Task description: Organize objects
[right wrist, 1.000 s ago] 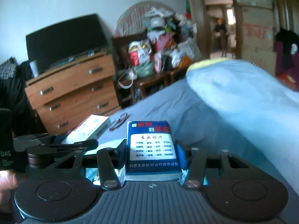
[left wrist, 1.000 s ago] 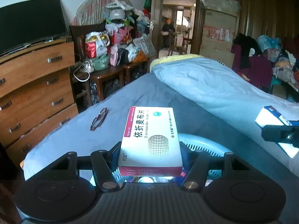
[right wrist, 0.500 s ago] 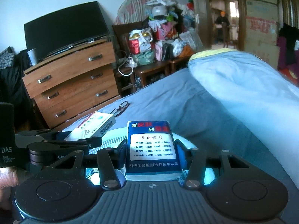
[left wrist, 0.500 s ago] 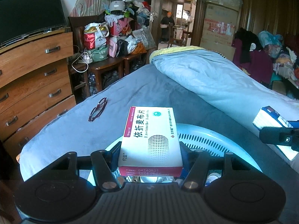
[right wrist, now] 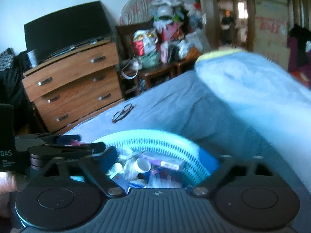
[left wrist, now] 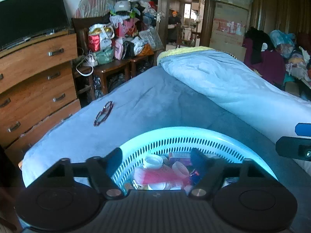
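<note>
My left gripper point(left wrist: 155, 153) hangs over a light blue slotted basket point(left wrist: 184, 132) on the bed. Its jaws are opening and nothing is between them. Small bottles and medicine boxes point(left wrist: 175, 167) fill the basket, with a blurred pink and white shape point(left wrist: 155, 175) among them. My right gripper point(right wrist: 167, 155) hovers over the same basket point(right wrist: 147, 134), its jaws opening wide around nothing. A blurred blue patch point(right wrist: 210, 160) shows beside its right finger. The other gripper point(right wrist: 68, 149) is at the left of the right wrist view, with a hand under it.
Red-framed glasses point(left wrist: 103, 113) lie on the grey-blue bed beyond the basket. A rolled blue quilt point(left wrist: 223, 81) runs along the right. A wooden dresser point(left wrist: 37, 81) with a TV stands left of the bed. Piled bags and a person in the doorway are far back.
The white box has left my left jaws and the blue box has left my right jaws. Both pairs of jaws have spread. The left gripper sank slightly toward the basket.
</note>
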Motion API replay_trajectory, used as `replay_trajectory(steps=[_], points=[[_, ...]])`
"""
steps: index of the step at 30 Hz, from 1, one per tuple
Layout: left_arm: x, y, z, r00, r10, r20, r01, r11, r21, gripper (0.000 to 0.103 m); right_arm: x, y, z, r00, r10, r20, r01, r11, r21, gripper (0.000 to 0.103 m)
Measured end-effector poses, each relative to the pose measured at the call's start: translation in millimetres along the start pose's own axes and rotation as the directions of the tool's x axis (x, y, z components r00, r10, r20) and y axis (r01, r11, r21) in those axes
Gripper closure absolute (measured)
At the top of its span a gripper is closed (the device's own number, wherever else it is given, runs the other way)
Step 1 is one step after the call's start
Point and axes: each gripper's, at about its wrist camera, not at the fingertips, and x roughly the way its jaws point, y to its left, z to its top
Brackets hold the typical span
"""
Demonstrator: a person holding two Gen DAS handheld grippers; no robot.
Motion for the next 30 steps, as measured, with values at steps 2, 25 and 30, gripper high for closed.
replay_trajectory(steps=[2,25,30], points=[[-2.7,-2.5,1.5,1.000,0.001,0.005,-0.001,1.000,0.001,0.019,-2.3,-4.2,-2.0,1.000,0.000,0.007,-0.001,1.000,0.019,0.008],[-91.5,-154.3,0.2,0.964,-0.194,0.180,0.150,0.961,0.232,0.005,-120.1,-106.4,-69.7,0.958,-0.199,0.207,0.156,0.966,0.206,0.000],[-109.6,-227.7,-34.5,0.936,-0.327,0.130,0.277,0.913,0.298,0.003,-161.1,-148.7,-130.7,0.923,-0.338,0.182,0.279,0.916,0.288,0.000]])
